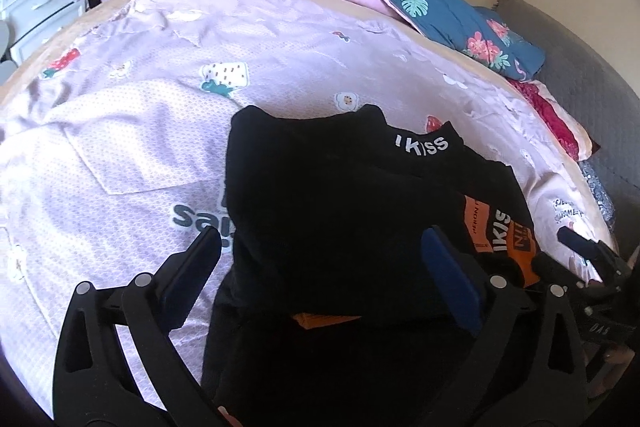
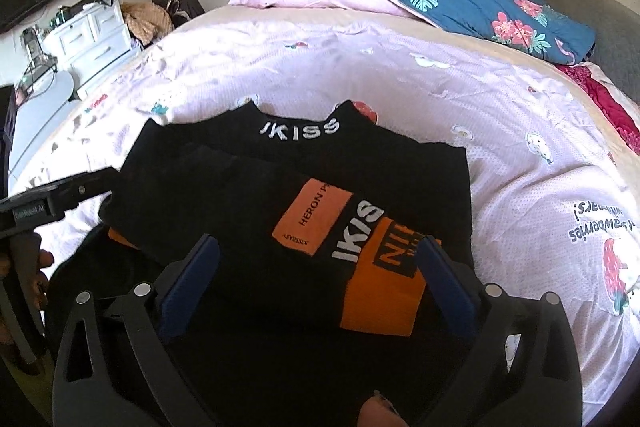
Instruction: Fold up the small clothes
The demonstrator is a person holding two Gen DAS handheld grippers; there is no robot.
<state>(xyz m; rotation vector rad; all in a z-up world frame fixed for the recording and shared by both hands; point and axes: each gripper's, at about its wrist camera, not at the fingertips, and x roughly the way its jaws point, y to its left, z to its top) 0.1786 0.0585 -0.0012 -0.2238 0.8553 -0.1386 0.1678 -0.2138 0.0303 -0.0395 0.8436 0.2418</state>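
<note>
A black shirt [image 1: 340, 203] lies partly folded on the pink bed sheet [image 1: 160, 131] — white letters on its collar, orange patches on its right side. The left gripper [image 1: 320, 255] hangs over it, wide open, holding nothing. The right gripper [image 1: 592, 259] peeks in at the right edge.

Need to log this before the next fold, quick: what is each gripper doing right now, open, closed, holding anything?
Left gripper: open, holding nothing, above the black garment.
Right gripper: open, holding nothing, above the same garment.
</note>
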